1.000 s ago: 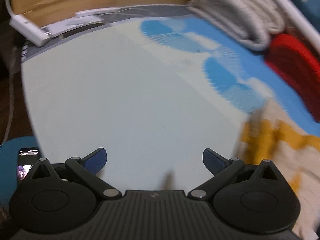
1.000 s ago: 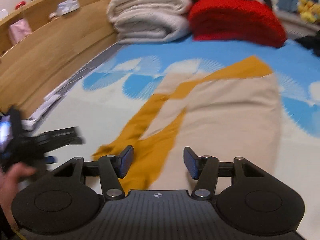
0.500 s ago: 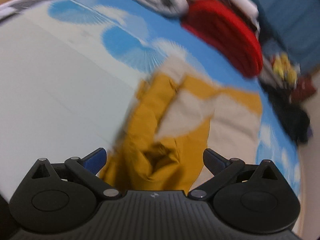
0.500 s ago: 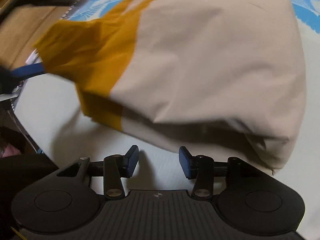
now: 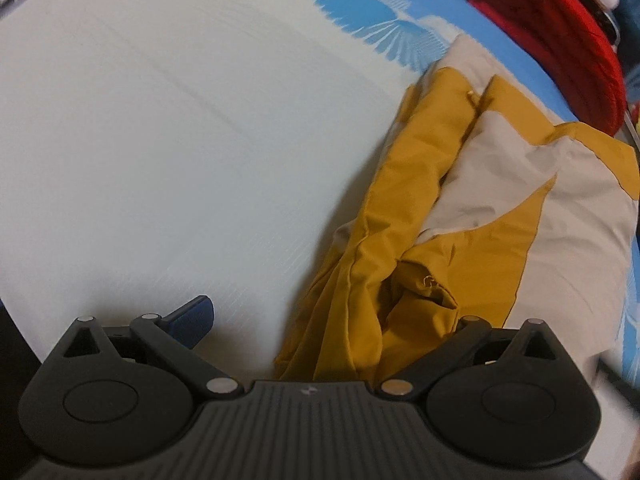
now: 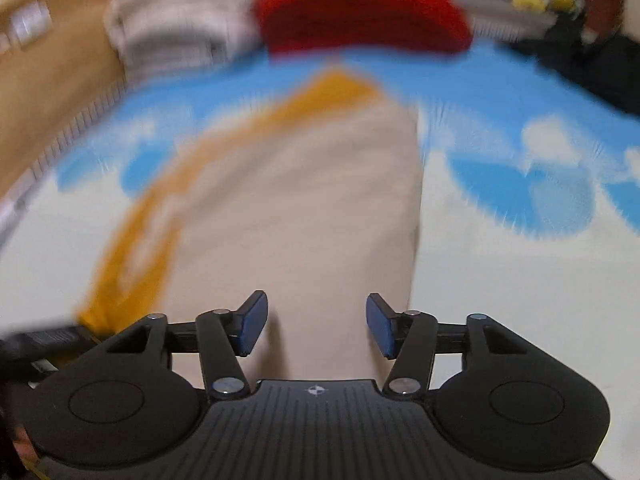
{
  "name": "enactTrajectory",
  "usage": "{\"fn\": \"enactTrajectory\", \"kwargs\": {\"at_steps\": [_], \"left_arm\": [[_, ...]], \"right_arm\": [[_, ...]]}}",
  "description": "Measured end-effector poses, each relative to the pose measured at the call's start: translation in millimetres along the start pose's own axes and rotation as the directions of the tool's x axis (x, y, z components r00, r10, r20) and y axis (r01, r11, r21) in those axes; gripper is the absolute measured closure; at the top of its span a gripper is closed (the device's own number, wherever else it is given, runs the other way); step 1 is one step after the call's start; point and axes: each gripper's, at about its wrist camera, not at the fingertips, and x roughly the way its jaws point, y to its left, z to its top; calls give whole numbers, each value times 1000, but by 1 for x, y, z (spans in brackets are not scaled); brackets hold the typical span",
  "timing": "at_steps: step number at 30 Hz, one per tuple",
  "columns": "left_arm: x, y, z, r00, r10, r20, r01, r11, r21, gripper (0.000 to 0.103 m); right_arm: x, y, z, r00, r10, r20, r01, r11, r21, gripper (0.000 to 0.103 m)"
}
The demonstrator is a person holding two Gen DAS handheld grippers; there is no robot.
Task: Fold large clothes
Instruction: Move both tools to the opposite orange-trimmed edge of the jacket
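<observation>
A beige and mustard-yellow garment (image 5: 492, 208) lies on the bed, its yellow sleeve bunched at the near left. My left gripper (image 5: 320, 320) is open wide over the bunched yellow cloth; its right fingertip is hidden behind a yellow fold, its left fingertip (image 5: 192, 316) is over bare sheet. In the blurred right wrist view the garment (image 6: 304, 208) stretches away lengthwise. My right gripper (image 6: 316, 324) is open and empty, its fingers over the beige near end.
The bedsheet (image 5: 160, 140) is white with blue fan patterns. A red folded blanket (image 6: 360, 12) and grey-white folded bedding (image 6: 176, 24) lie at the far end. A wooden bed frame (image 6: 44, 64) runs along the left. Dark clothes and toys (image 6: 580, 20) sit far right.
The left gripper swung from bare sheet onto the yellow sleeve and moved closer. The right view rose from a low look at the garment's near edge to a view along it.
</observation>
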Motion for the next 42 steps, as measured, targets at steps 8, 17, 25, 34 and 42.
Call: {"fn": "enactTrajectory", "kwargs": {"at_steps": [8, 17, 25, 34, 42], "left_arm": [[5, -1, -1, 1000, 16, 13, -17, 999, 28, 0], [-4, 11, -11, 999, 41, -4, -41, 999, -16, 0], [-9, 12, -14, 999, 52, 8, -52, 998, -26, 0], [-7, 7, -12, 999, 51, 16, -51, 999, -5, 0], [-8, 9, -6, 999, 32, -19, -34, 998, -61, 0]], "right_arm": [[15, 16, -25, 999, -37, 15, 39, 992, -121, 43], [6, -12, -67, 1000, 7, -29, -9, 997, -81, 41], [-34, -57, 69, 984, 22, 176, -21, 1000, -10, 42], [119, -85, 173, 1000, -22, 13, 21, 998, 55, 38], [129, -127, 172, 994, 108, 23, -110, 952, 287, 15]]}}
